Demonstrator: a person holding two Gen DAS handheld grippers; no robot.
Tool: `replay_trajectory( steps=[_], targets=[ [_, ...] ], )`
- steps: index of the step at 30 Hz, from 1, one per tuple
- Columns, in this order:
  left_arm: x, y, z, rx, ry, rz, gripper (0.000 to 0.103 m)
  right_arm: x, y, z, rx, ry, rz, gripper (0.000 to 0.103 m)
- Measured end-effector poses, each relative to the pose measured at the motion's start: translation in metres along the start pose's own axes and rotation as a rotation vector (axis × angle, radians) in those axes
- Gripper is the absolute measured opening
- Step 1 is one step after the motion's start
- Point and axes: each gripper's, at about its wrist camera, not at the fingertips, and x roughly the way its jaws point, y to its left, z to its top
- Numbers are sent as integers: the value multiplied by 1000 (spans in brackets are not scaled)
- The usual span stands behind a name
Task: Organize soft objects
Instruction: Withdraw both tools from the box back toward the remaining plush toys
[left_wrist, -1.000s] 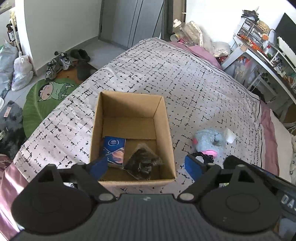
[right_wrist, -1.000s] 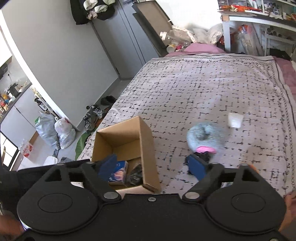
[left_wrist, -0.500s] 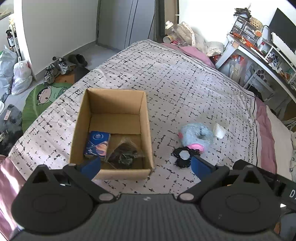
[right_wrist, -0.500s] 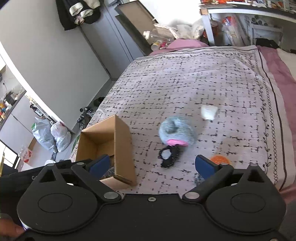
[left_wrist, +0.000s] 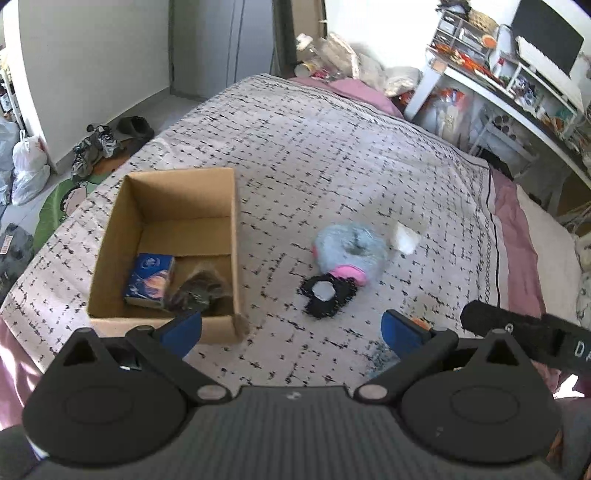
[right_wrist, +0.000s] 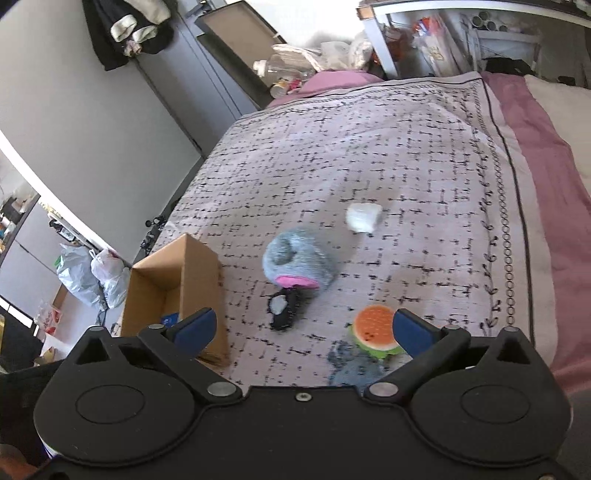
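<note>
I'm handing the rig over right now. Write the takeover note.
Left gripper: open, empty.
Right gripper: open, empty, burger toy near its right finger.
Cardboard box on the bed: holds a blue packet and a dark bundle.
Left on the bedspread: blue-grey plush, black item with white centre, white wad, burger toy, bluish cloth.
Next: box those five.
</note>
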Motion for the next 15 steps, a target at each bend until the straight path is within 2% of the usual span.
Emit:
replay_trajectory(
  steps=[15],
  targets=[
    [30,-46,-21,7,77,10,102,25,-61,11,132,94,-26,103]
  ],
)
